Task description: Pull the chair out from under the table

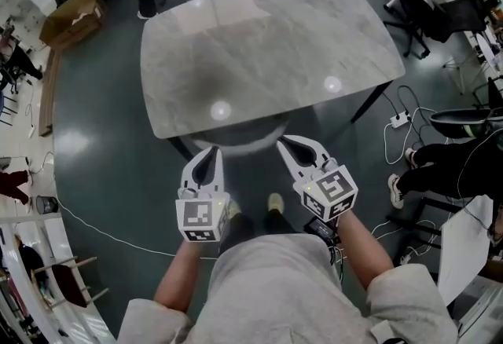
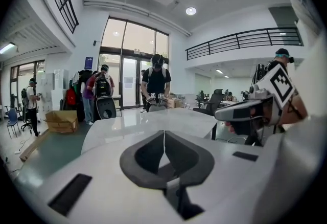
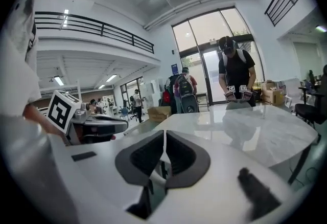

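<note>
Both jaws closed, nothing in them.
Your left gripper (image 1: 211, 152) and right gripper (image 1: 283, 142) sit lower centre, side by side, tips near the tabletop (image 1: 267, 44) edge, chair (image 1: 236, 141) back between them.

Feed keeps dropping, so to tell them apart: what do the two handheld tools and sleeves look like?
The left tool and right tool are white tapering shells with dark grey pads, each with a cube of black-and-white square markers behind. The sleeves are light grey.
</note>
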`<state>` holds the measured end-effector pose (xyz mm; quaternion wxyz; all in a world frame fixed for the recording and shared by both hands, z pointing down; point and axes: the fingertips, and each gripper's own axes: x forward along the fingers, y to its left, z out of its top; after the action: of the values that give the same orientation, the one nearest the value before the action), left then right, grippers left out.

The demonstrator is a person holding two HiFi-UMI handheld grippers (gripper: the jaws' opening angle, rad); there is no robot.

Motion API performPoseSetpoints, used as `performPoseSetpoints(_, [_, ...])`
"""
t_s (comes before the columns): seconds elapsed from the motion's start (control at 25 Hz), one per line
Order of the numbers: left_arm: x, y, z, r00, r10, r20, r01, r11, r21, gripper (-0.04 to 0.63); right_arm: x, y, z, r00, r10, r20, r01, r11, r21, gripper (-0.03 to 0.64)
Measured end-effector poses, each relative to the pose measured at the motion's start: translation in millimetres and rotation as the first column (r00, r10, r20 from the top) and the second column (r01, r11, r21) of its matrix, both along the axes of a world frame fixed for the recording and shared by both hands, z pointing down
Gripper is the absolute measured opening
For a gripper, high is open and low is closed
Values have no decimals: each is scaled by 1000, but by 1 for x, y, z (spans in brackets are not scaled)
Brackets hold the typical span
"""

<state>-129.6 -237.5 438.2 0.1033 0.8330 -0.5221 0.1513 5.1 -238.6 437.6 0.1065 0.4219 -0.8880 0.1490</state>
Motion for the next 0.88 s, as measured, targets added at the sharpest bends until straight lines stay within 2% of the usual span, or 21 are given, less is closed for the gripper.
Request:
performPoseSetpoints(0.24, [3, -8, 40, 993, 116, 2, -115, 989, -92, 17, -11, -12, 30, 997, -37, -62, 34, 998, -51, 31])
performPoseSetpoints(0.32, [3, -11, 51, 987, 163, 9, -161, 980, -116, 24, -15, -15, 40, 996, -57, -75, 51, 996, -69, 58])
performPoseSetpoints(0.36, [2, -13, 58, 982, 186, 15, -183, 975, -128, 72, -17, -16, 46, 994, -72, -82, 65, 994, -82, 115])
performPoseSetpoints(0.4, [1, -14, 65, 978, 210, 22, -204, 968, -144, 125, -18, -17, 54, 992, -88, -92, 79, 992, -98, 139])
performPoseSetpoints(0.48, [2, -16, 81, 964, 262, 41, -250, 951, -180, 175, -17, -17, 72, 985, -122, -123, 106, 986, -128, 154])
performPoseSetpoints(0.6, [-1, -17, 106, 934, 346, 85, -319, 918, -237, 228, -20, -15, 96, 963, -182, -199, 152, 976, -155, 174])
performPoseSetpoints(0.72, [-5, -14, 130, 902, 414, 122, -366, 884, -290, 254, -29, -10, 116, 927, -252, -279, 209, 962, -173, 190])
performPoseSetpoints(0.8, [-2, -13, 142, 868, 471, 157, -408, 857, -314, 265, -32, -10, 128, 905, -288, -314, 239, 953, -185, 199])
performPoseSetpoints(0.88, [4, -11, 154, 816, 537, 214, -457, 827, -328, 270, -33, -11, 140, 891, -314, -329, 257, 944, -204, 202])
